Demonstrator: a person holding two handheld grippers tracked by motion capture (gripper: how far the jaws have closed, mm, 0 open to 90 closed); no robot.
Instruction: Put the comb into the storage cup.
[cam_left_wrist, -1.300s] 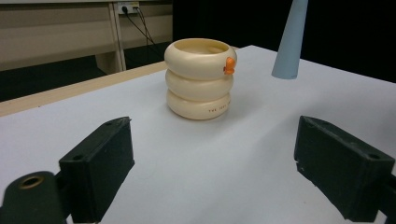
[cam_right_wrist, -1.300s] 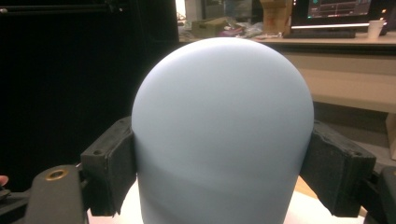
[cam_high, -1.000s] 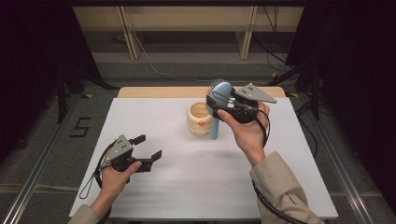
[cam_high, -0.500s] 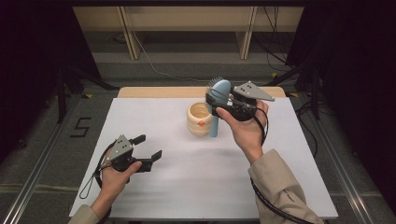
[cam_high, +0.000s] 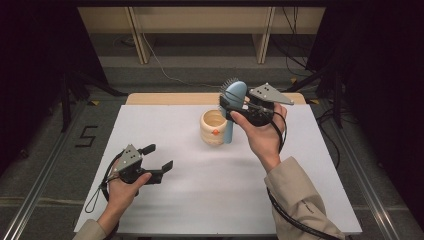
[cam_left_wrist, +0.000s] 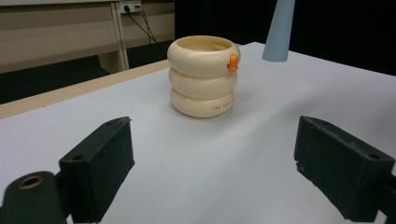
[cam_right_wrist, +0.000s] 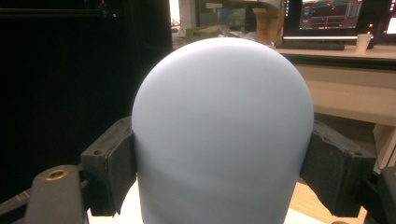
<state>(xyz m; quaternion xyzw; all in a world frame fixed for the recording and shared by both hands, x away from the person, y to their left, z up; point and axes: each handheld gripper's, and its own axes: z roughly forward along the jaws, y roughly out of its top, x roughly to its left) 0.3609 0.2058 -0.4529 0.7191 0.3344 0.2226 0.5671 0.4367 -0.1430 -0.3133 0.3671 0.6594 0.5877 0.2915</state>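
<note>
white table (cam_high: 165, 200) holds cream cup (cam_high: 213, 128); dim room.

"5" marked on floor (cam_high: 86, 136); small print on cup (cam_left_wrist: 201, 74) unreadable

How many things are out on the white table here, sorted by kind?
Cream ringed cup with an orange spot: 1
Light blue hairbrush, clamped in the right hand-held gripper: 1
Hand-held grippers, counting the open left hand-held gripper: 2
Total: 4
</note>
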